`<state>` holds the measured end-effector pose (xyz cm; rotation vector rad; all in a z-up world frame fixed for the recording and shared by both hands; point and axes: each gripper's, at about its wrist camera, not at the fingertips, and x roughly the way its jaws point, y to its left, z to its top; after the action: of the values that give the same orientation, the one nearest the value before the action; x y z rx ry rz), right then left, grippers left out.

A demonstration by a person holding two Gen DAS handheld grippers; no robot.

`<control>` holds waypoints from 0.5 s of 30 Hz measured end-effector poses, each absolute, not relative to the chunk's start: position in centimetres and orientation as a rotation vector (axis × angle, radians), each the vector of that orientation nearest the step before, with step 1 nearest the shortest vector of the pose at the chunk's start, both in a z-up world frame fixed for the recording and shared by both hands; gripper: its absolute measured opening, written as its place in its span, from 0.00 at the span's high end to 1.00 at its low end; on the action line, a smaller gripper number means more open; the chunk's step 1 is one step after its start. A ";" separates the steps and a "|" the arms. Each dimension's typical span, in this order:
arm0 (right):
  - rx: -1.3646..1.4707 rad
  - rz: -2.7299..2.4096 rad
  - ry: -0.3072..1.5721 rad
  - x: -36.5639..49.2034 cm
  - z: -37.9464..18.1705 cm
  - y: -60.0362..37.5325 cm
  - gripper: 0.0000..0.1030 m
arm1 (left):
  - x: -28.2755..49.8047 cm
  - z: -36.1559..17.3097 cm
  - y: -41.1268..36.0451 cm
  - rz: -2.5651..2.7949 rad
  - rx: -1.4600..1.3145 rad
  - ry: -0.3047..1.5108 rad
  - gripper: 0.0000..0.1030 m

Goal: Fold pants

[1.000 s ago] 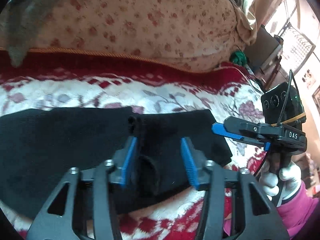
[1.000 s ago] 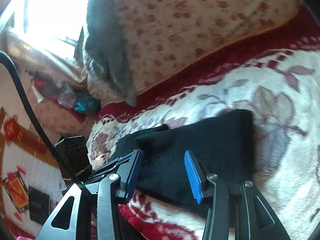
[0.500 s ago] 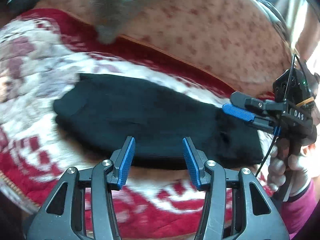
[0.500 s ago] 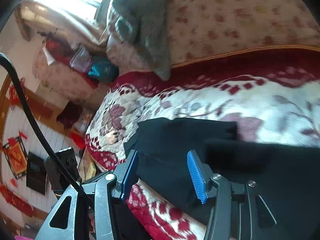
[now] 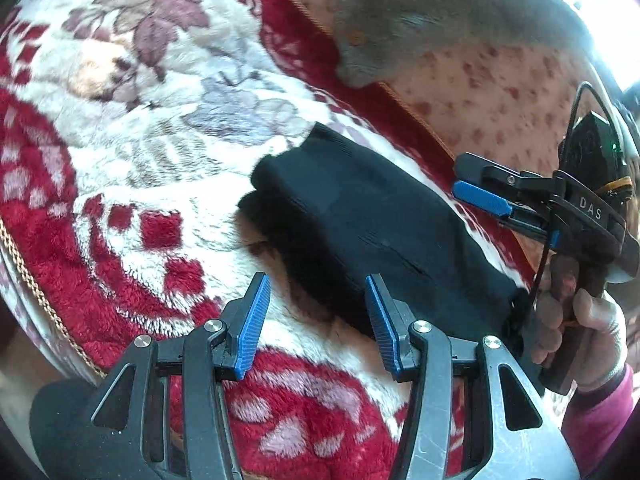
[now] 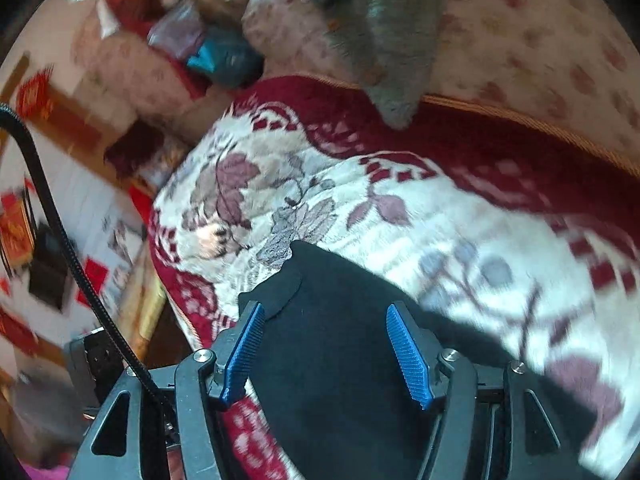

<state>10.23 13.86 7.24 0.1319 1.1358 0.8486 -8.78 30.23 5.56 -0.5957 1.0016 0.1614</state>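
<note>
red floral blanket (image 5: 132, 128) | floral cushion (image 6: 540, 40) | grey cloth (image 6: 384, 40) | bright daylight

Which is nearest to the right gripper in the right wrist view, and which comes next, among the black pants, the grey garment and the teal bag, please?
From the right gripper:
1. Black pants, directly between and ahead of its open fingers.
2. Grey garment, hanging over the floral cushion at the back, upper middle.
3. Teal bag, past the blanket's far corner, upper left.
</note>
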 end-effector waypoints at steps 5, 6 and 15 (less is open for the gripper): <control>0.013 0.909 1.153 12.1 6.4 17.9 0.40 | -8.3 4.8 31.4 0.193 -0.663 0.979 0.53; 0.000 0.916 1.152 12.3 6.3 18.4 0.40 | -8.2 4.7 31.4 0.198 -0.665 0.976 0.53; -0.323 0.958 1.158 12.9 3.5 24.1 0.39 | -6.8 3.4 31.5 0.207 -0.684 0.971 0.53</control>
<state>12.89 24.06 3.47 -0.3234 1.1583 0.9577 -6.75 31.48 3.39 -0.6844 0.9712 0.2074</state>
